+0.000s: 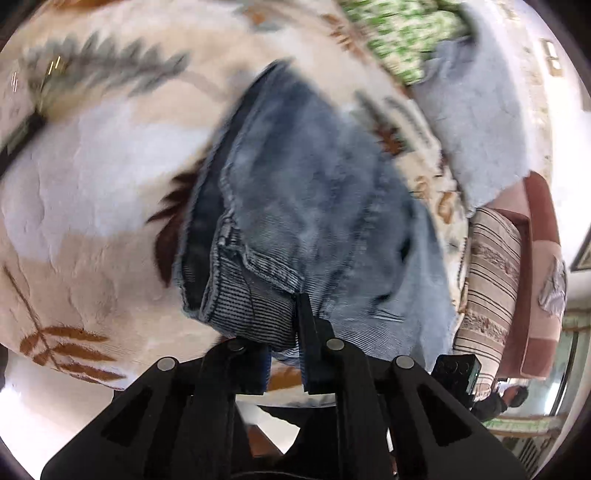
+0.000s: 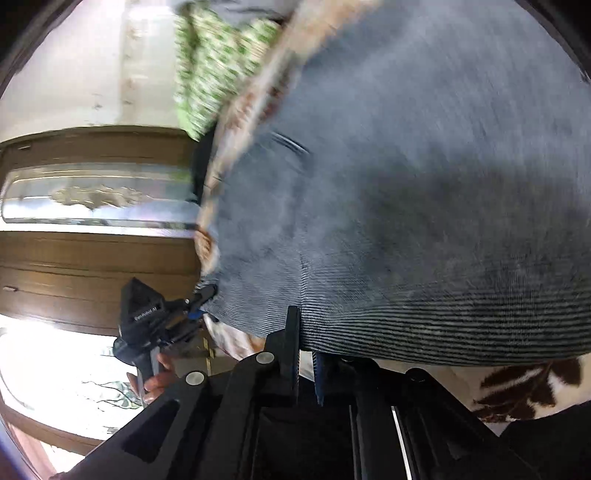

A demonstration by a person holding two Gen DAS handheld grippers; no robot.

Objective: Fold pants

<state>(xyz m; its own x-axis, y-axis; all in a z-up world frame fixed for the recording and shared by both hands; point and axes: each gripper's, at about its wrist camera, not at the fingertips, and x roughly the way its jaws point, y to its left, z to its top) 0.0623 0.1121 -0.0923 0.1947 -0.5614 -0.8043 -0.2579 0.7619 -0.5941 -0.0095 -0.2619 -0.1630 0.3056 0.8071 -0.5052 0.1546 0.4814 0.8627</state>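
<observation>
Blue-grey corduroy pants (image 1: 303,206) hang and drape over a cream blanket with a leaf pattern (image 1: 92,177). My left gripper (image 1: 284,321) is shut on the pants at a ribbed hem edge, with cloth between its fingers. My right gripper (image 2: 306,332) is shut on the pants (image 2: 406,206) at another edge; the cloth fills most of that view. The left gripper (image 2: 199,299) also shows in the right wrist view, held by a hand at the cloth's left corner. Both views are blurred by motion.
A green patterned cloth (image 1: 399,33) and a light blue-grey cloth (image 1: 476,118) lie at the far side of the blanket. A striped cushion (image 1: 487,280) and a red-brown chair (image 1: 543,280) stand to the right. A wooden door with glass (image 2: 96,199) is on the left.
</observation>
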